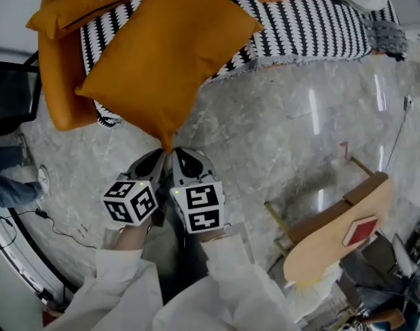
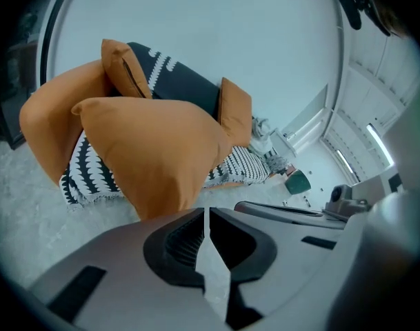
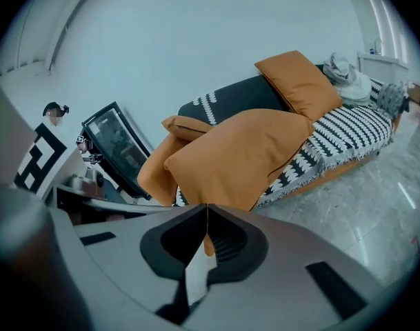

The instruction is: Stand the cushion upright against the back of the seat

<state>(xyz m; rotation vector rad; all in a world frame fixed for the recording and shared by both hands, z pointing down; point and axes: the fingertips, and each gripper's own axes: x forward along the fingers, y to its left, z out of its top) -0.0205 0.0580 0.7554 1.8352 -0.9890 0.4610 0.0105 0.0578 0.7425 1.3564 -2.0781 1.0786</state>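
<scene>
Orange cushion (image 1: 168, 54) hangs corner-down over the floor (image 1: 285, 129), in front of the sofa (image 1: 313, 23) with the black-and-white cover; it is not on the seat. Right gripper (image 1: 184, 158): fingers clamped on the cushion's bottom corner, with orange fabric showing between them in the right gripper view. Left gripper (image 1: 158, 158), just beside it: fingers together at the same corner; cannot tell whether any fabric is caught between them.
</scene>
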